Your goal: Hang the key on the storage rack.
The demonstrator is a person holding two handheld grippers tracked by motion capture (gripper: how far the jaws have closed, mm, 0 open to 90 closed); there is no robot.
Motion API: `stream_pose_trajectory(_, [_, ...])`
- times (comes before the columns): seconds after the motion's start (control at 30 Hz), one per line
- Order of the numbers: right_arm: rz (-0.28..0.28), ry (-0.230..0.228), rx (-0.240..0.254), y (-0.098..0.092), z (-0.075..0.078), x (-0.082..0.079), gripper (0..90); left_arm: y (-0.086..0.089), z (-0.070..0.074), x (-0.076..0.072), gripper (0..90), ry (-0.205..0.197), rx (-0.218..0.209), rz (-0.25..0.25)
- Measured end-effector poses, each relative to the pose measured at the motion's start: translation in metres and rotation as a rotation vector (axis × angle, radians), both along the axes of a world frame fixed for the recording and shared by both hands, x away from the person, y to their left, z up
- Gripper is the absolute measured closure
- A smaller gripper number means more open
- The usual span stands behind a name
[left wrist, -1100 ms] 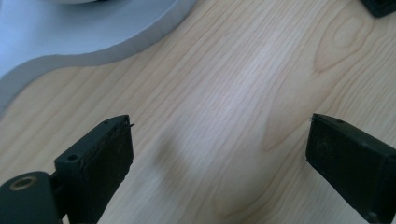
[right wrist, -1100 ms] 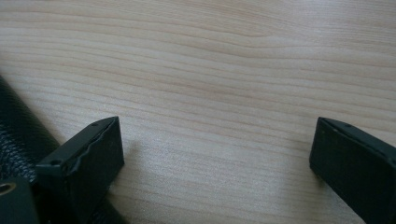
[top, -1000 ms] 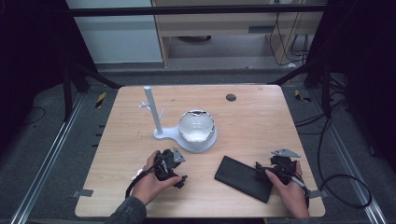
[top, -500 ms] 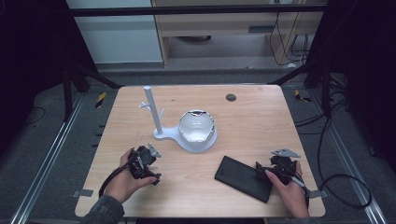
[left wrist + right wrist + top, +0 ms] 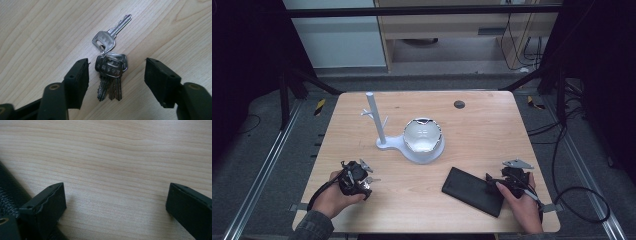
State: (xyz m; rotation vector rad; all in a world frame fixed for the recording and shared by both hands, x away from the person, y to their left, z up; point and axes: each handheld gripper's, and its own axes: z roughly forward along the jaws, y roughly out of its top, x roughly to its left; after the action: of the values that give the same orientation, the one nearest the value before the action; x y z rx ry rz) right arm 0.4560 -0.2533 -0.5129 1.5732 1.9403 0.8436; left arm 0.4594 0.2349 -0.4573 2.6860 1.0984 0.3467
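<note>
Since the earlier frames, our left tool (image 5: 362,178) has slid from beside the white bowl (image 5: 423,139) toward the near left of the counter (image 5: 482,125), and its jaws have just been closing, now half apart. From the high view, our right tool (image 5: 507,181) rests at the near right, touching the black case (image 5: 473,190); a white stand (image 5: 376,120) rises left of the bowl.

Looking along the left tool (image 5: 116,71), we see the bunch of keys (image 5: 110,67) flat on the counter between the jaws, not yet touched: one silver key points far, three fan toward us, joined by a small ring. We judge the step to be picking up the keys; next the jaws must sink and close on the stacked heads.

Along the right tool (image 5: 116,200), the jaws stand wide apart over bare wood, the case at the left edge.
</note>
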Motion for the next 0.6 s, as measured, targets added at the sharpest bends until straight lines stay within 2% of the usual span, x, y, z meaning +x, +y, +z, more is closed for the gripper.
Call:
stream_pose_trajectory(0.3, [-0.001,0.000,0.001,0.000,0.000,0.000,3.2,0.011,-0.007,-0.002,52.7,0.031,0.020,0.012])
stream_pose_trajectory(0.47, [0.000,0.000,0.000,0.000,0.000,0.000,3.2,0.015,-0.008,-0.002,62.7,0.043,-0.019,0.014])
stream_pose_trajectory(0.6, [-0.002,0.000,0.001,0.000,0.000,0.000,3.2,0.012,-0.008,-0.003,71.0,0.031,-0.004,0.002])
